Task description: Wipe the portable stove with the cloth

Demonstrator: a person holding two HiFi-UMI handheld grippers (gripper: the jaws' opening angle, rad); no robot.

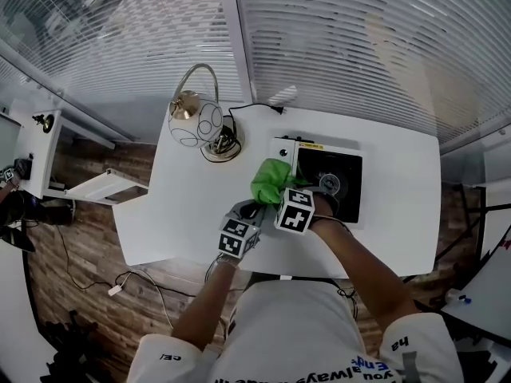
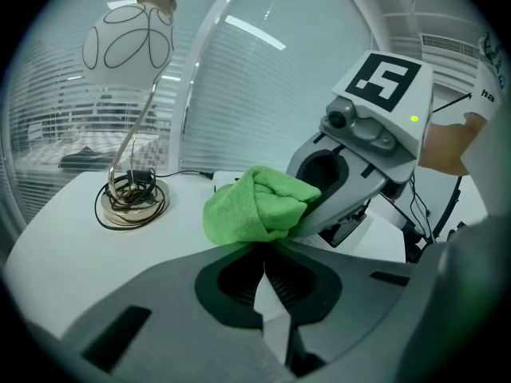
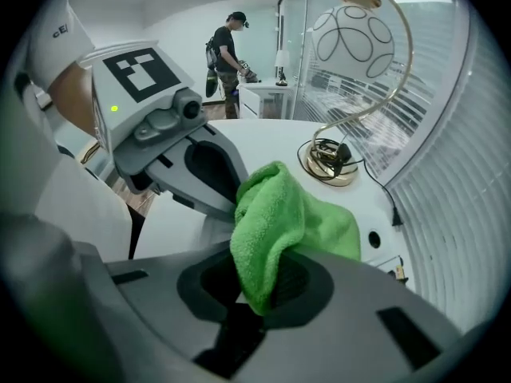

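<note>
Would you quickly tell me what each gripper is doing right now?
Left gripper: closed on the edge of the green cloth.
Right gripper: closed on the green cloth.

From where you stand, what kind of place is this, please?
Probably an office or test room, not a kitchen: slatted blinds cover the far side, and the portable stove sits on a white desk that also carries a globe desk lamp.
</note>
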